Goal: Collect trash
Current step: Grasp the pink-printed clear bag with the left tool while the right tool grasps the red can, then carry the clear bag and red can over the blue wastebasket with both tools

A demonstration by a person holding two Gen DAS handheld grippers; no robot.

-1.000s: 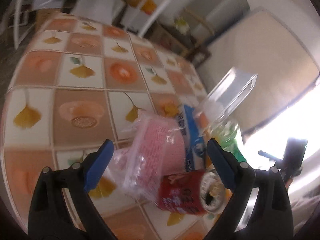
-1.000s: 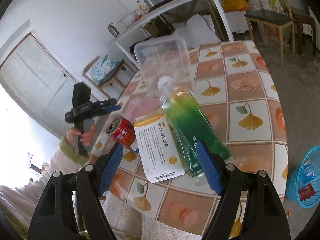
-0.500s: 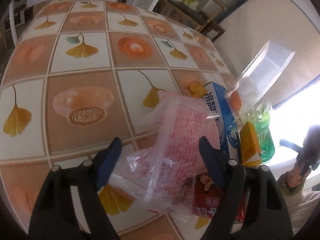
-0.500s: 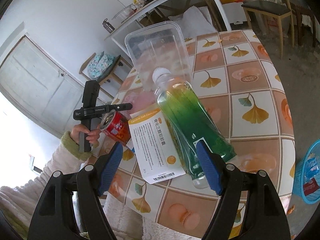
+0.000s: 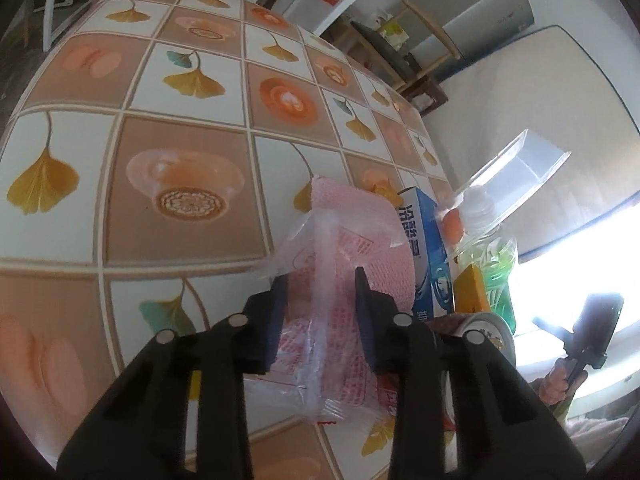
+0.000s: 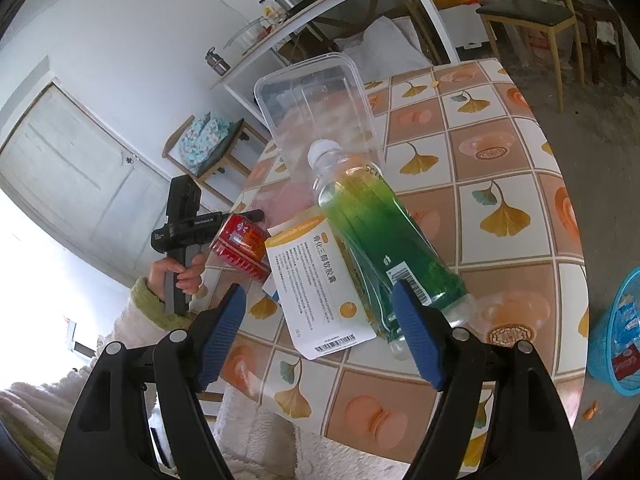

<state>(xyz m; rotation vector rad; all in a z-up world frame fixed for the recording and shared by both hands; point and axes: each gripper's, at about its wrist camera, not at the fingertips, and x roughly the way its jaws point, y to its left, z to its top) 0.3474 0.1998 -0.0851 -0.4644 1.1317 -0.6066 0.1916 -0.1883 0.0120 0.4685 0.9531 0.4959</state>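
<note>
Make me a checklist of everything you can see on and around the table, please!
Surface: table with ginkgo-leaf tile cloth.
Job's things: pink plastic wrapper; green bottle lying down; white and orange medicine box; red can; blue box; clear plastic container.
Clutter: nothing seen.
Grippers: left tool closed on the wrapper; right tool open, above the table edge.
Cables: nothing seen.
Surroundings: blue basket on the floor; wooden chair; white shelf.
</note>
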